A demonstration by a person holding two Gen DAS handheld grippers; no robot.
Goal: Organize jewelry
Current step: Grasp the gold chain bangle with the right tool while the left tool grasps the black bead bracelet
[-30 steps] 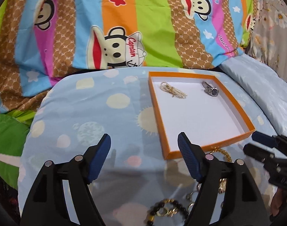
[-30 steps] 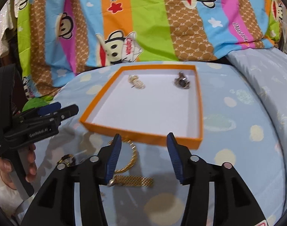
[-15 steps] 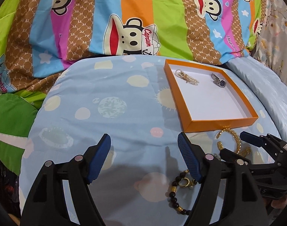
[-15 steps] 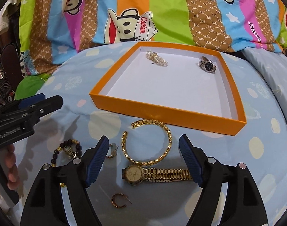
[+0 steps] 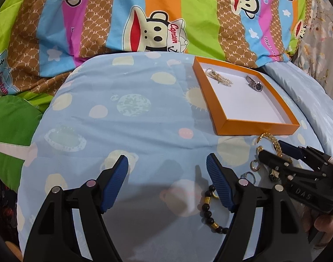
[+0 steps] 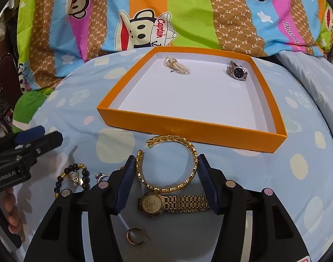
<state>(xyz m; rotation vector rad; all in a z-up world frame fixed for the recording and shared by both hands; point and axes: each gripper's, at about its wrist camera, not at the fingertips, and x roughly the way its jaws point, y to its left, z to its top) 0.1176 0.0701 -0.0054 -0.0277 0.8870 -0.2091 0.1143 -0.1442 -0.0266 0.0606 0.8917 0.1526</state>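
An orange tray (image 6: pixel 188 128) lies on the blue bedding and holds a pearl bracelet (image 6: pixel 176 65) and a silver watch (image 6: pixel 237 72). In front of it lie a gold chain bracelet (image 6: pixel 193 152), a gold watch (image 6: pixel 153 203), a black bead bracelet (image 6: pixel 85 174), a ring (image 6: pixel 100 176) and a hoop earring (image 6: pixel 133 235). My right gripper (image 6: pixel 166 166) is open, with its fingers on either side of the gold bracelet. My left gripper (image 5: pixel 167 166) is open and empty over bare bedding, left of the bead bracelet (image 5: pixel 206 209). The tray (image 5: pixel 253 128) is to its far right.
A striped monkey-print quilt (image 6: pixel 166 17) is piled behind the tray. A green cushion (image 5: pixel 11 135) lies at the left edge of the bedding. A folded pale blue cover (image 5: pixel 308 91) lies right of the tray.
My right gripper has dropped forward so that its fingers now straddle the gold bracelet. My left gripper has pulled back and to the left, away from the tray.
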